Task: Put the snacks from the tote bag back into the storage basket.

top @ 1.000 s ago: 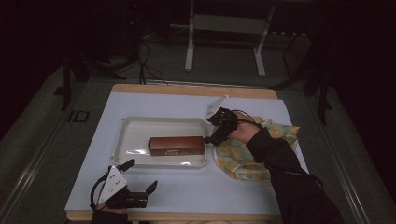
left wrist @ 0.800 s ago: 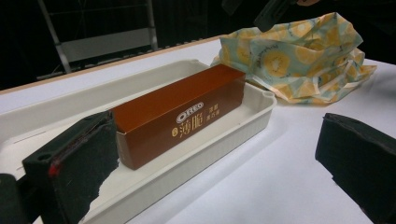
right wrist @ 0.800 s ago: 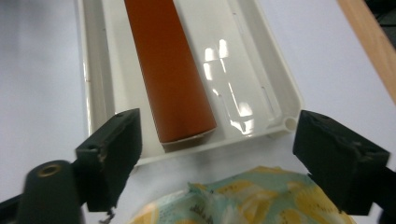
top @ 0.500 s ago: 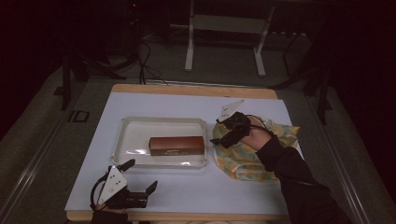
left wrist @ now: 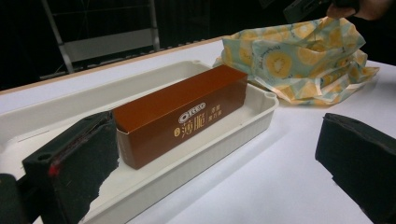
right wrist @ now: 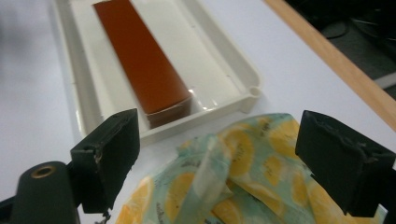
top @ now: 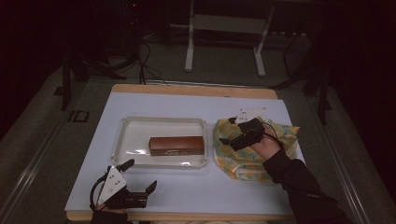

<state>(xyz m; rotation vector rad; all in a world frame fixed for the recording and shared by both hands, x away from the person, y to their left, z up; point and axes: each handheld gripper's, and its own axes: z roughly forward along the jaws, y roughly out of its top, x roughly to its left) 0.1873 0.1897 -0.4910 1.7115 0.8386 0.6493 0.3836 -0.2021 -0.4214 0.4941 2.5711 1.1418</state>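
Observation:
A brown Oreo box point(top: 177, 145) point(left wrist: 182, 116) point(right wrist: 140, 60) lies lengthwise in a white tray point(top: 161, 120) point(left wrist: 261, 100) point(right wrist: 233, 60) at mid-table. To the tray's right sits a crumpled lemon-print bag point(top: 243, 161) point(left wrist: 299, 56) point(right wrist: 243, 158). My right gripper point(top: 227, 131) point(right wrist: 223, 126) hovers over the bag's near-tray edge, pointing toward the tray. Its jaws have just been opening and stand wide, the bag's folds below them, unpressed. My left gripper point(top: 139, 176) point(left wrist: 215, 140) rests open near the table's front-left edge, aimed at the tray, with nothing between its jaws.
The white tabletop point(top: 196, 191) ends in a wooden strip point(top: 196, 90) at the far side. A metal stand point(top: 224, 28) is on the floor beyond. The left gripper sits close to the table's front edge.
My right gripper has moved to the right, from the tray's right end to over the lemon-print bag. The left gripper, the box and the tray have stayed put.

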